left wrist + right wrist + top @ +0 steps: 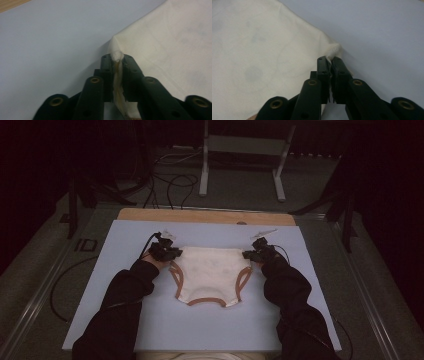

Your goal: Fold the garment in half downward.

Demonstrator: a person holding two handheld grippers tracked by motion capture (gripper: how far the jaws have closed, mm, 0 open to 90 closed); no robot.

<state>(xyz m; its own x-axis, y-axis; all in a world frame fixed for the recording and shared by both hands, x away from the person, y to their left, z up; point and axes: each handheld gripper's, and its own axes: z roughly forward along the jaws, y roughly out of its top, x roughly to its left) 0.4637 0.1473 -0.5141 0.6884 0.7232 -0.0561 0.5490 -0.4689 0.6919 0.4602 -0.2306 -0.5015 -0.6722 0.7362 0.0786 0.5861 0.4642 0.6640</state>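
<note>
We have a cream garment with brown-trimmed openings lying flat near the middle of the pale blue board, its far edge toward the board's far side and its trimmed hem toward the near edge. Our left gripper is at the garment's far left corner, and in the left gripper view the jaws stand nearly together with a bunched ridge of cloth pinched between them. Our right gripper is at the far right corner; there the jaws are almost closed too, with a thin fold of the cloth caught at their tips.

We judge the fabric light, soft and limp: it will sag and fold wherever we do not hold it, and a thin pinch could slip out. The two far corners look like the best places to grip, so it hangs evenly between our hands.
</note>
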